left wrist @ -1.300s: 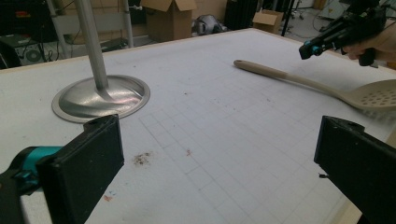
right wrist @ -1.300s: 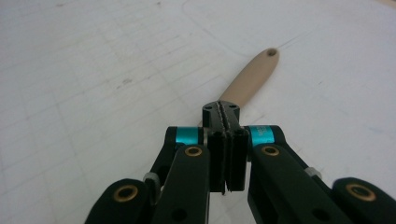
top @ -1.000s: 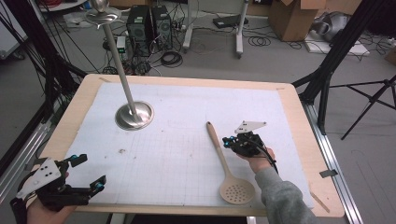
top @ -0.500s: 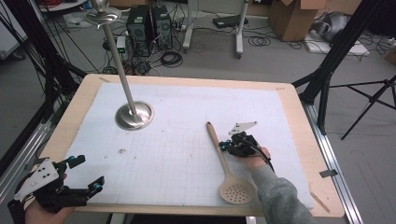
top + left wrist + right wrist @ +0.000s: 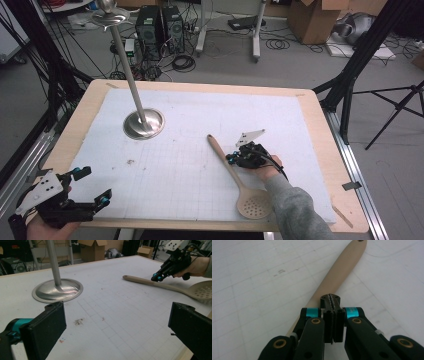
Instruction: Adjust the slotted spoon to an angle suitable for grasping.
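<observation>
A beige slotted spoon [image 5: 220,152] lies flat on the white gridded mat [image 5: 190,175], handle toward the far side and perforated head [image 5: 254,203] near the front edge. My right gripper [image 5: 231,160] is shut with nothing between its jaws. Its tips [image 5: 330,298] sit right over the middle of the spoon handle [image 5: 342,267]; I cannot tell whether they touch it. From the left gripper view the right gripper [image 5: 156,278] hovers at the handle [image 5: 140,281]. My left gripper [image 5: 95,185] rests open at the front left corner, its jaws wide apart [image 5: 117,327].
A metal stand with a round base [image 5: 144,123] and a tall pole rises at the mat's far left, also seen as the base [image 5: 57,288] ahead of the left gripper. Small dirt specks [image 5: 79,321] mark the mat. The wooden table rim [image 5: 320,130] surrounds the mat.
My right gripper has slid left, bringing its shut tips from beside the spoon handle to over it. The left gripper and the spoon have stayed put.
</observation>
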Demonstrator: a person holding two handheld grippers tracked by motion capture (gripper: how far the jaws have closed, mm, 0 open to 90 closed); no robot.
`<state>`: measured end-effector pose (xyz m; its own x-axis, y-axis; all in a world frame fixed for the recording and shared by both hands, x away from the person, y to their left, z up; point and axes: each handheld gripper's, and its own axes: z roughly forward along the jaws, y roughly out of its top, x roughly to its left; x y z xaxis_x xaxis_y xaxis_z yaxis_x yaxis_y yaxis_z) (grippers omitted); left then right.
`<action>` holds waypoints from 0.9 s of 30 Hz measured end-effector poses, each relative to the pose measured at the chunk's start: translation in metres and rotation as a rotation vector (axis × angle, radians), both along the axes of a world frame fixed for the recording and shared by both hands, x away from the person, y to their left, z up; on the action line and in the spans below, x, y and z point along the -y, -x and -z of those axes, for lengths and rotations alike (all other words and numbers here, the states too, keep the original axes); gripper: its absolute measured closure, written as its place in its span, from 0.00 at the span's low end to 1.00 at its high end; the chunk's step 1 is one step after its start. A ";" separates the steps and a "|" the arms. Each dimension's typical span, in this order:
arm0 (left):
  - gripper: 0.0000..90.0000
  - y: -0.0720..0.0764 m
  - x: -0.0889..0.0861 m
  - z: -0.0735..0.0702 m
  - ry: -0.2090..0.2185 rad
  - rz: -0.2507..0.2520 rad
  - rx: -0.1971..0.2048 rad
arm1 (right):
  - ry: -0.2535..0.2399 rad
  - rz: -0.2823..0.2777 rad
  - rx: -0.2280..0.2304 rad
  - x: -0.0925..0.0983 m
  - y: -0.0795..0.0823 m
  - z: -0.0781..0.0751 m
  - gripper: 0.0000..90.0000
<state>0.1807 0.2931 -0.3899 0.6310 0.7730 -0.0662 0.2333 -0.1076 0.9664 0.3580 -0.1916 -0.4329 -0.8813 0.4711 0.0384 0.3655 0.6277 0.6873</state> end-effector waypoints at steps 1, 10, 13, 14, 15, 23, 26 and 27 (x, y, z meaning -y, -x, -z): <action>0.02 0.000 0.000 0.000 0.001 -0.001 0.001 | 0.009 -0.017 0.002 -0.004 0.000 -0.001 1.00; 0.02 0.001 -0.001 0.000 -0.002 0.000 0.002 | 0.048 -0.084 0.005 -0.013 -0.001 -0.002 1.00; 0.02 0.000 0.000 0.000 -0.001 -0.003 0.000 | 0.038 -0.078 0.007 -0.011 -0.002 -0.003 1.00; 0.02 0.000 0.000 0.000 -0.003 -0.002 -0.001 | 0.026 -0.072 0.013 -0.010 -0.002 -0.005 1.00; 0.02 0.000 0.000 0.001 -0.007 -0.002 -0.003 | 0.016 -0.063 0.014 -0.009 -0.001 -0.007 1.00; 0.02 0.000 0.001 0.001 -0.011 -0.001 -0.003 | -0.029 0.014 0.047 -0.003 0.018 -0.030 1.00; 0.02 -0.001 0.002 0.001 -0.014 0.000 -0.004 | -0.038 0.042 0.049 -0.006 0.025 -0.037 1.00; 0.02 -0.001 0.003 0.001 -0.014 0.002 -0.003 | -0.035 0.053 0.052 -0.007 0.027 -0.038 1.00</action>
